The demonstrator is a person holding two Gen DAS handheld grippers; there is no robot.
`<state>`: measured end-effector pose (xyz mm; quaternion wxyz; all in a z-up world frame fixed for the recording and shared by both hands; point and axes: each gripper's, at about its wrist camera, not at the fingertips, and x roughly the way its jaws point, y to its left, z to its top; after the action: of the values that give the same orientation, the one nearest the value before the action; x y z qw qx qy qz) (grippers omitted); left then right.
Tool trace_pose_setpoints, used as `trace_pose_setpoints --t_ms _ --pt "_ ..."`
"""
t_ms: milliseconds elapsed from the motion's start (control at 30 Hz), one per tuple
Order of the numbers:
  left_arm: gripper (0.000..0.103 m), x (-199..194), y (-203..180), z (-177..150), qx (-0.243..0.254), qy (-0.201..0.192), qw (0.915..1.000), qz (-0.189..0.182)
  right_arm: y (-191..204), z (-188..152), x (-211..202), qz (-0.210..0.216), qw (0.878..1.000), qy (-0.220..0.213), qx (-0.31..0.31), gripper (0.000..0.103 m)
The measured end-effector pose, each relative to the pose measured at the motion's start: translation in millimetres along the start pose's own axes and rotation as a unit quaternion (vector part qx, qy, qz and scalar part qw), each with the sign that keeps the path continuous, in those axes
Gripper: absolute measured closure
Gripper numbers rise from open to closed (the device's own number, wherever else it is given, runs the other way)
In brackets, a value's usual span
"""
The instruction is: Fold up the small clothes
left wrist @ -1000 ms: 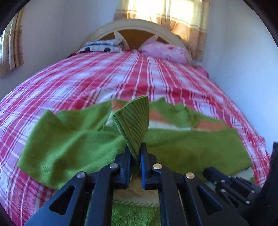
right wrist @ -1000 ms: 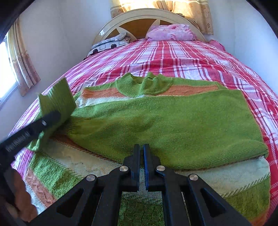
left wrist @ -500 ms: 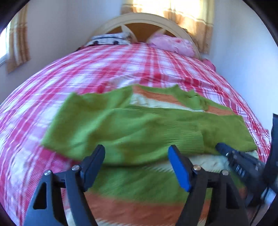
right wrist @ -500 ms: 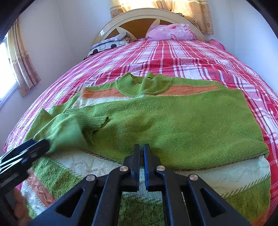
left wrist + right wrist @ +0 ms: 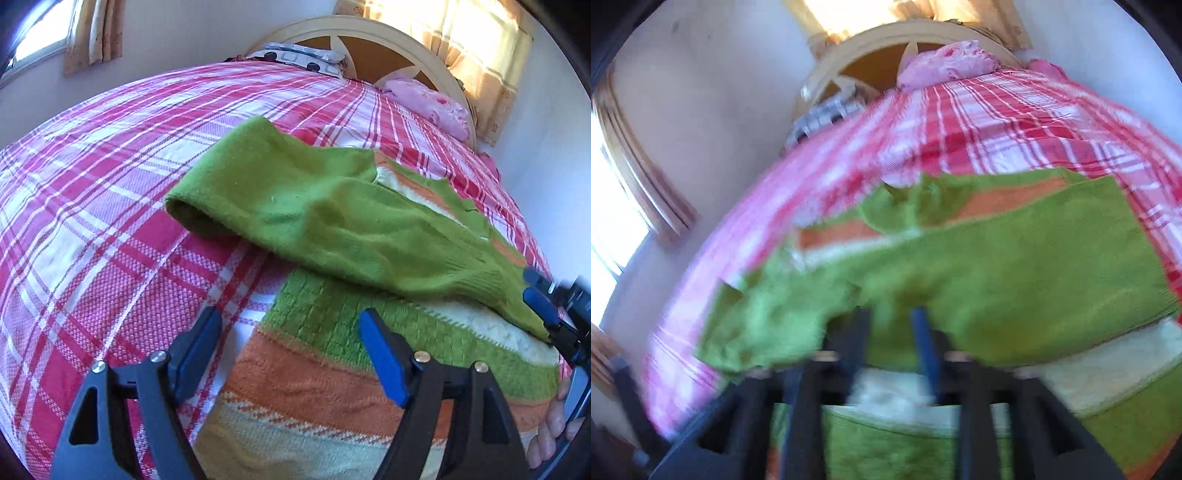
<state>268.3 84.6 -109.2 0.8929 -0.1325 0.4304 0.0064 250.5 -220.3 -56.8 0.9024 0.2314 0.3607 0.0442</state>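
Left gripper, black-armed with blue pads: jaws spread wide and opening further, nothing pinched, poised over the lower left corner of the green, orange and cream striped knitted sweater where knit meets the red, pink and white plaid bedspread. Just beyond the pads, the plain green knitted sleeve folded across the sweater's body, its ribbed cuff end reaching toward the right gripper at the right edge of the left wrist view. Right gripper heavily blurred in its own view: jaws parting, blue pad faces apart, green knit lying right at the tips, contact impossible to tell through the blur. A hand gripping that tool, visible at the far right edge. Sweater spread flat on the near part of the bed, collar toward the headboard, the far side's folded panel lying over the stripes. Farther out: a pink crumpled pillow and a grey-and-white patterned pillow against the cream arched wooden headboard, yellow-orange checked curtains glowing behind.
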Motion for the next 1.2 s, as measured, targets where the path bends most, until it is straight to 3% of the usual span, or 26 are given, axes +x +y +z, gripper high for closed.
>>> trace_pose_setpoints --t_ms 33,133,300,367,400,500,633,767,900,1000,1200 --pt "0.023 0 -1 0 0.0 0.0 1.0 0.0 5 1 2 0.008 1.0 -0.002 0.003 0.038" --pt "0.021 -1 3 -2 -0.003 0.0 1.0 -0.008 31 5 18 0.007 1.0 0.011 -0.025 0.038" --pt "0.017 -4 8 -3 -0.012 -0.002 0.9996 -0.023 64 -6 63 -0.061 0.992 0.063 -0.087 0.039" --pt "0.017 -4 10 -3 -0.019 -0.004 0.9994 -0.03 71 -14 65 -0.081 0.99 0.048 -0.109 0.054" --pt "0.016 -4 11 -3 -0.023 -0.005 0.9992 -0.034 77 -17 67 -0.084 0.987 0.05 -0.125 0.078" --pt "0.016 -5 13 -3 -0.029 -0.007 0.9987 -0.041 88 -17 61 -0.092 0.982 0.041 -0.157 0.1" --pt "0.016 -5 16 -4 -0.039 -0.01 0.9979 -0.05 107 0 34 -0.09 0.976 -0.006 -0.198 0.1" --pt "0.016 -6 15 -4 -0.041 -0.01 0.9978 -0.051 116 37 -13 -0.092 0.971 -0.073 -0.209 0.1" --pt "0.016 -5 15 -3 -0.041 -0.01 0.9978 -0.051 97 74 -51 -0.103 0.968 -0.107 -0.202 0.1" --pt "0.016 -6 18 -5 -0.043 -0.01 0.9976 -0.053 70 85 -66 -0.153 0.958 -0.122 -0.21 0.1" --pt "0.016 -5 16 -4 -0.039 -0.008 0.9981 -0.048 -5 79 -61 -0.201 0.961 -0.091 -0.166 0.1"
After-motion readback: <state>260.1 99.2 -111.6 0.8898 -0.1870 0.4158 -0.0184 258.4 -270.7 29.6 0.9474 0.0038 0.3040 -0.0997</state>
